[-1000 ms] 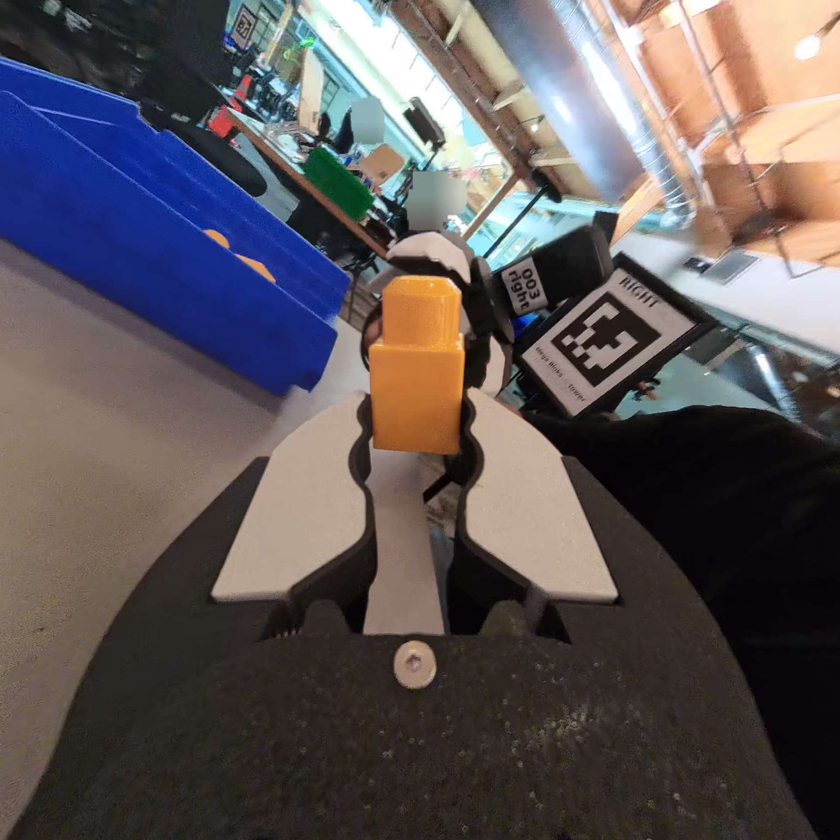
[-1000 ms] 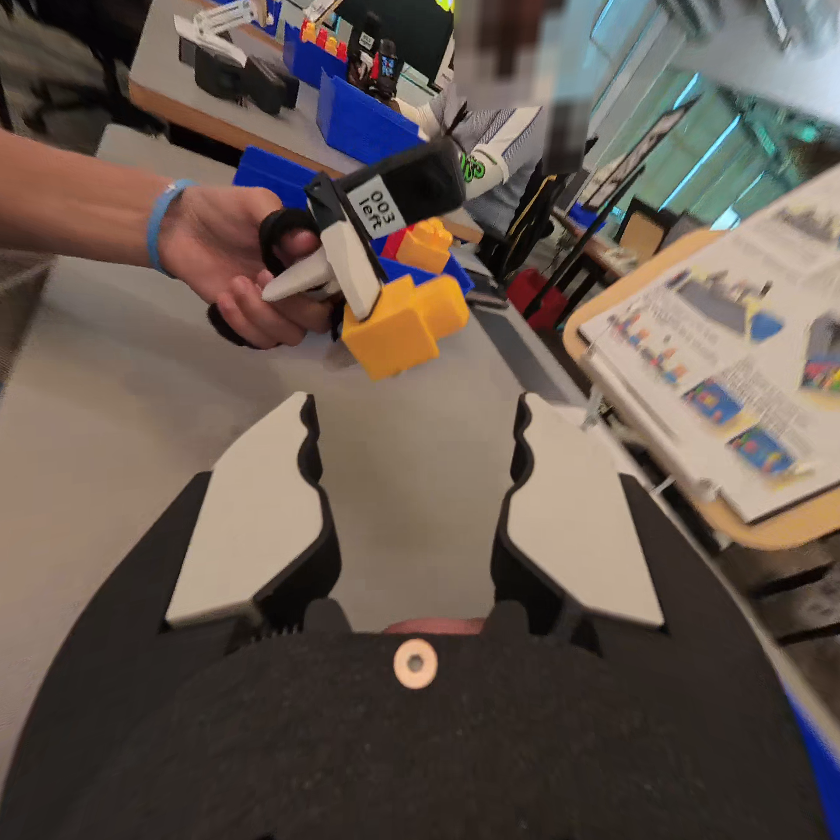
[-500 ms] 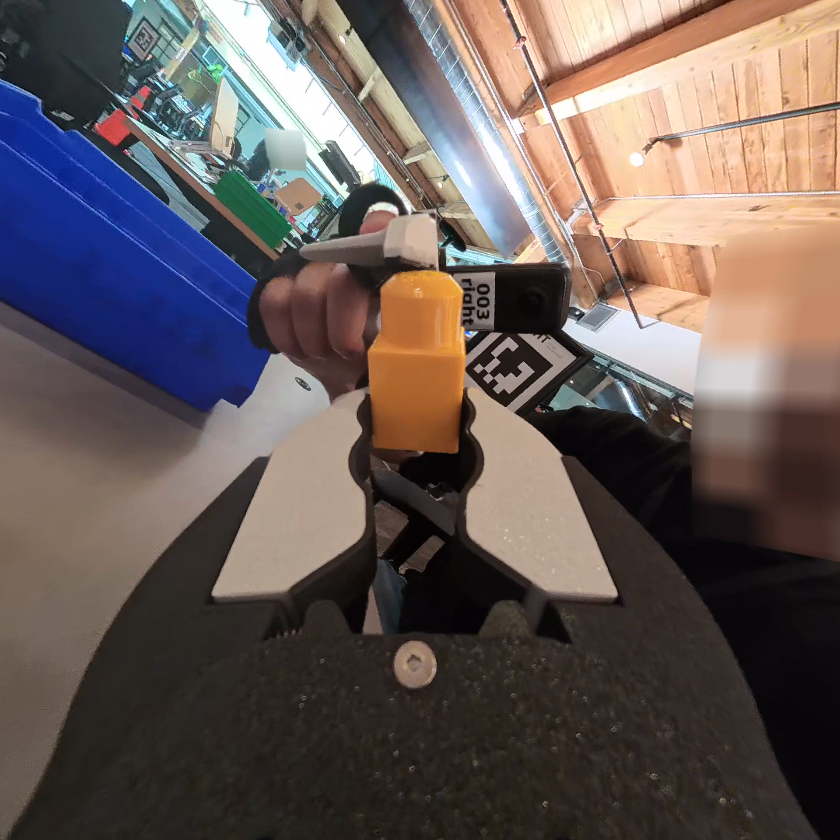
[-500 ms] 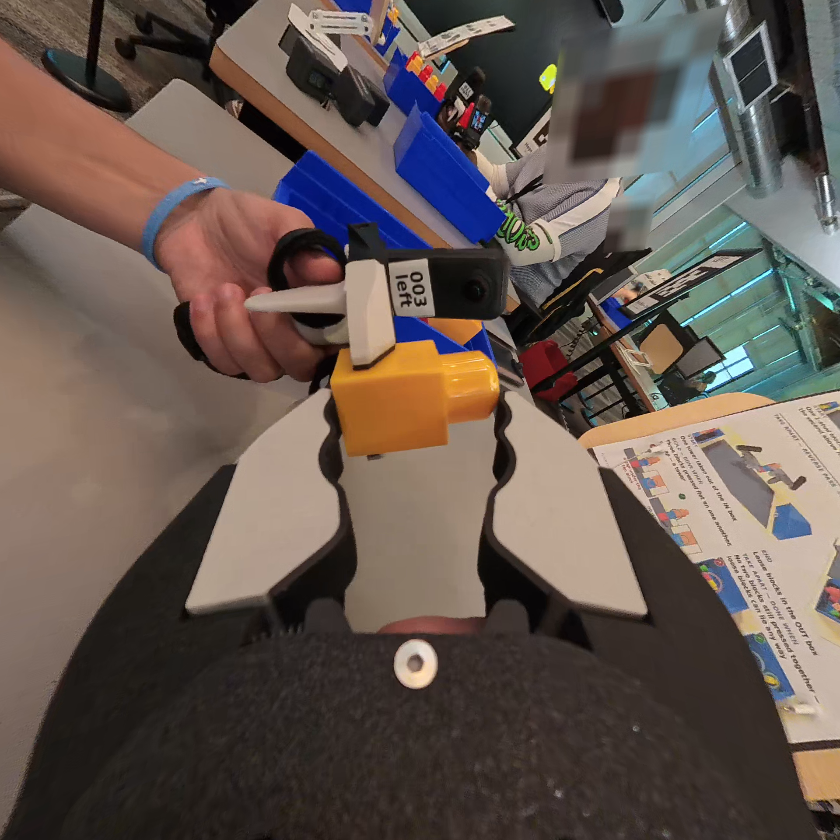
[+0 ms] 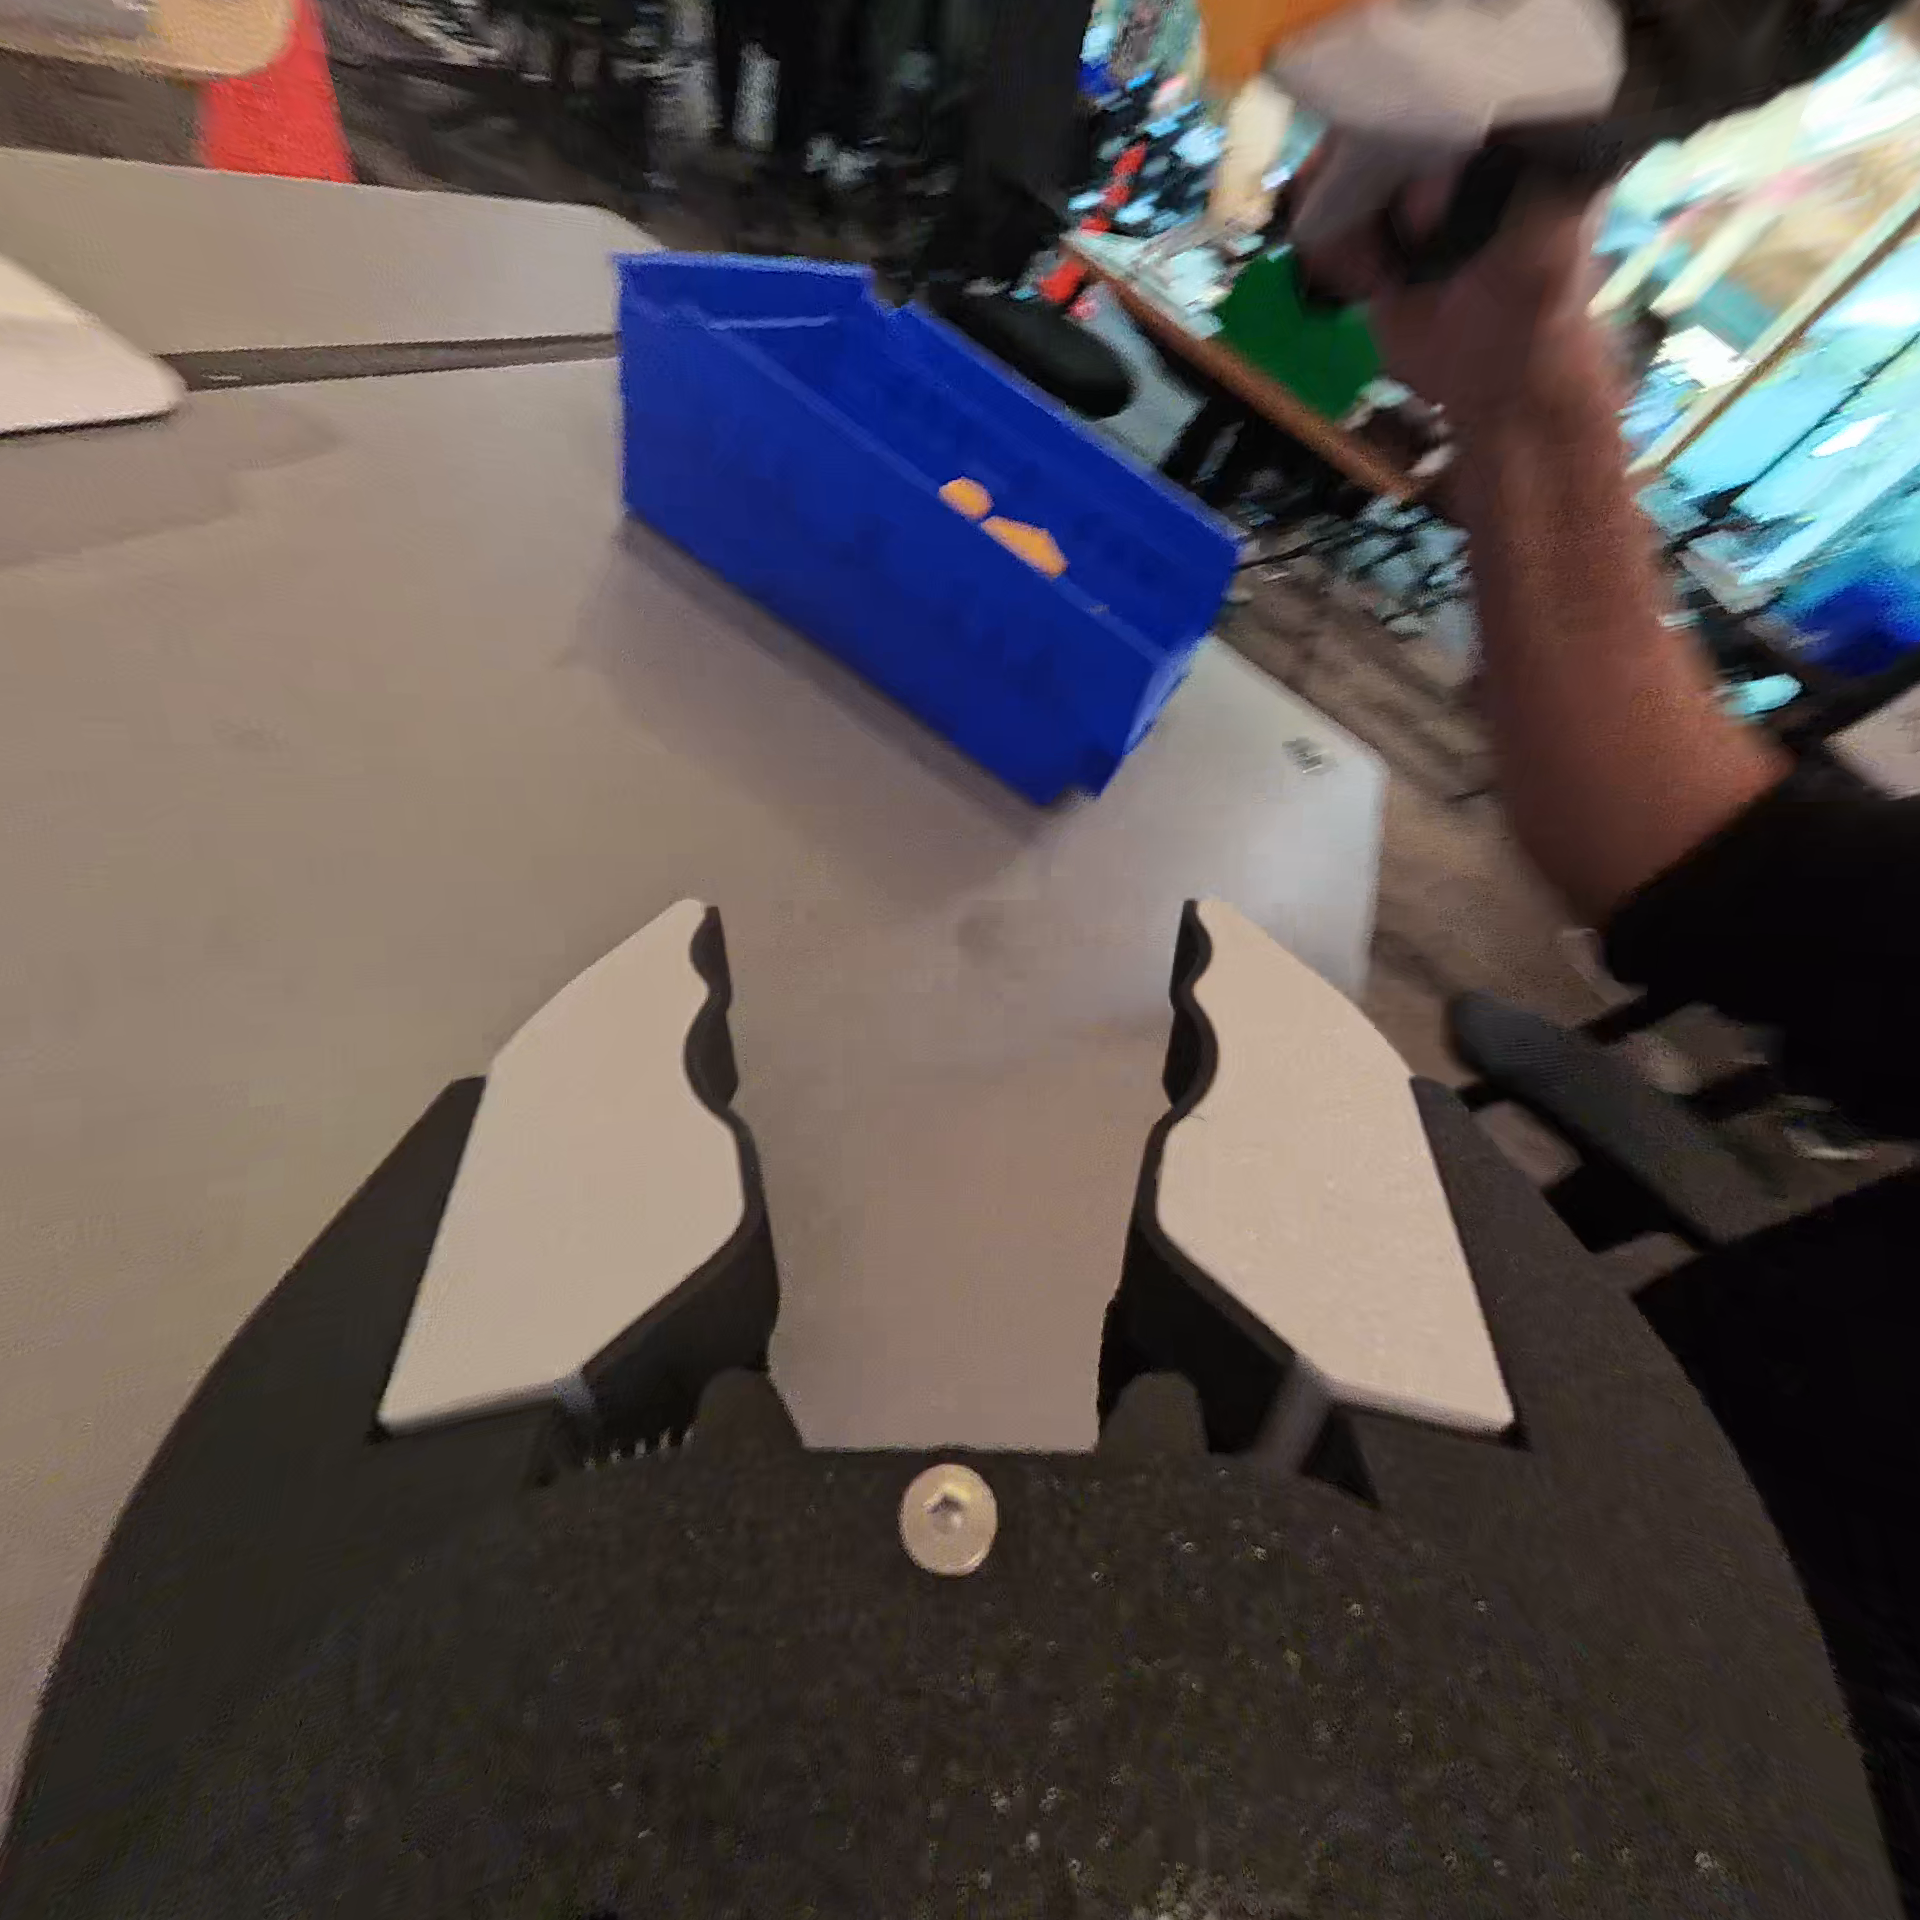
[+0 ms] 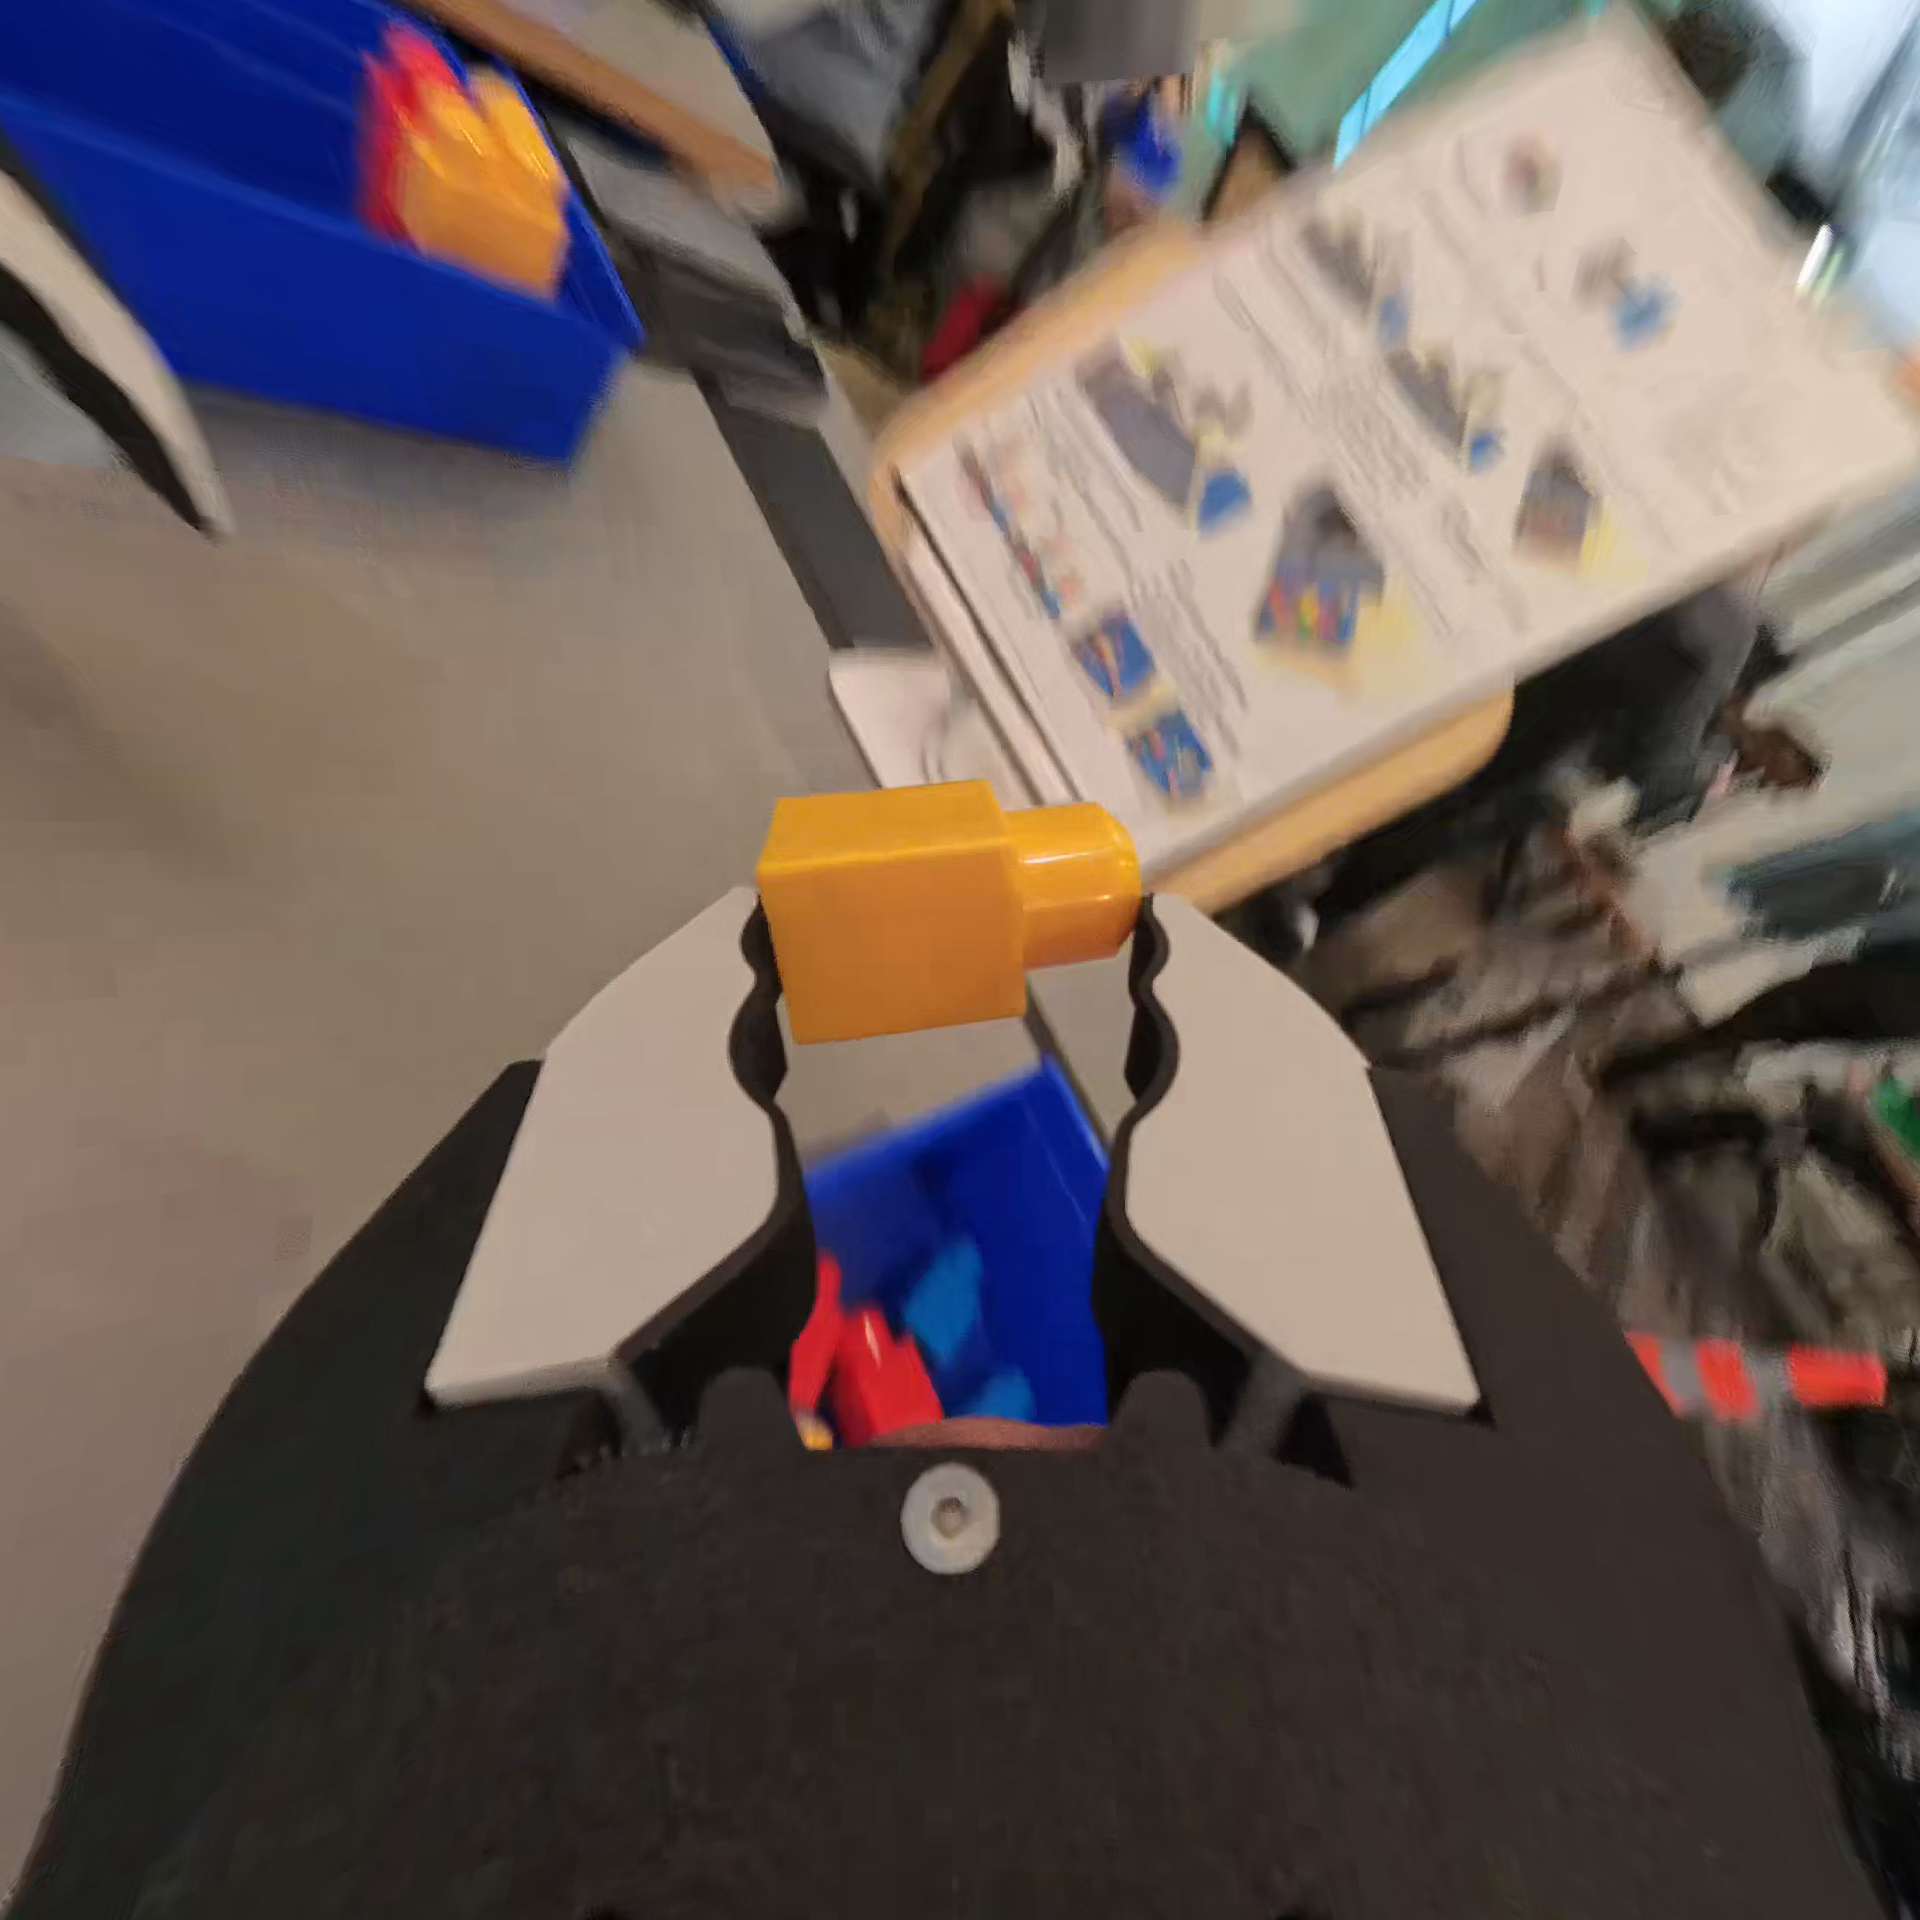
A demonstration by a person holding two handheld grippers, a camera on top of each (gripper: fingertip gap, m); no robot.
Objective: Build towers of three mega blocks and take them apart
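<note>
orange block (image 6: 899,914) sat sideways, pinched end to end in your right hand-held gripper (image 6: 945,914) above a blue bin (image 6: 1049,1153) of loose blocks, likely for dropping, while your left hand-held gripper (image 5: 948,925) gaped empty over the surface (image 5: 312,831).

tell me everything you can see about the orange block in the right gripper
The orange block looks like smooth, glossy plastic: a square body with one rounded stud sticking out of one face. It lies on its side, stud pointing toward the right finger. The right gripper is shut on it at the very fingertips, one finger on the flat base end, the other against the stud tip. It hangs in the air above an open blue bin holding red and blue blocks, touching nothing else.
</note>
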